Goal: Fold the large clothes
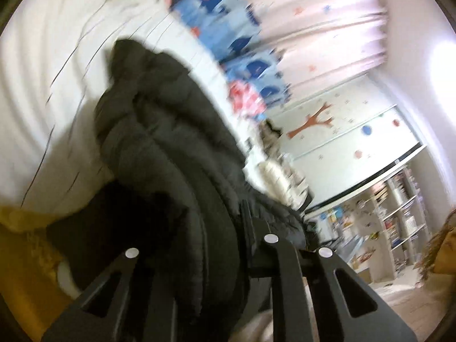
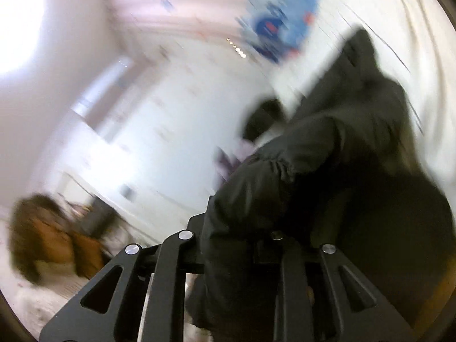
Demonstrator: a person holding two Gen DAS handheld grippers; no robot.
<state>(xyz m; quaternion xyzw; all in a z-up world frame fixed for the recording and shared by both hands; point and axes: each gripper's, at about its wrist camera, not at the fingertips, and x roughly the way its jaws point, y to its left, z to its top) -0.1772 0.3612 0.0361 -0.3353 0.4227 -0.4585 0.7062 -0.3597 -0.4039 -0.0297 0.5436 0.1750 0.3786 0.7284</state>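
A black puffer jacket lies bunched on a white bed sheet with thin dark stripes. In the left wrist view its quilted cloth runs down between the fingers of my left gripper, which is shut on it; the fingertips are buried in the cloth. The right wrist view shows the same jacket lifted off the sheet, one gathered edge pinched in my right gripper. Both views are blurred.
A blue-patterned cloth lies at the bed's far side against pink curtains. Something yellow sits at the near left. Shelves stand by a wall with a tree sticker. A person's hair shows low.
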